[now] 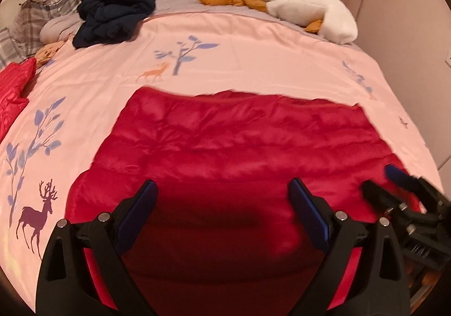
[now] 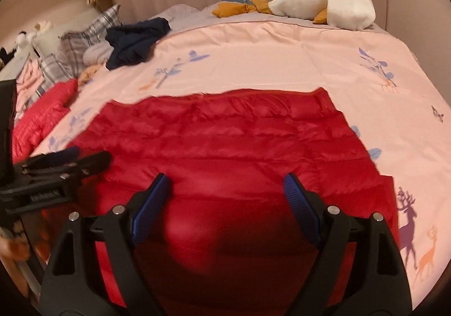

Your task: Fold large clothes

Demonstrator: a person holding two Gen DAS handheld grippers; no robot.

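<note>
Both jaws stand spread wide and pinch nothing: our left gripper [image 1: 222, 189] and right gripper [image 2: 225, 182] hover side by side above the near part of the red down jacket [image 1: 239, 135], which lies spread flat on the pink bedspread [image 1: 253, 42] of the bed. We judge a fold is between grasps. Next we would lower each gripper to a near edge or corner, close on the puffy fabric, and carry it across evenly
</note>
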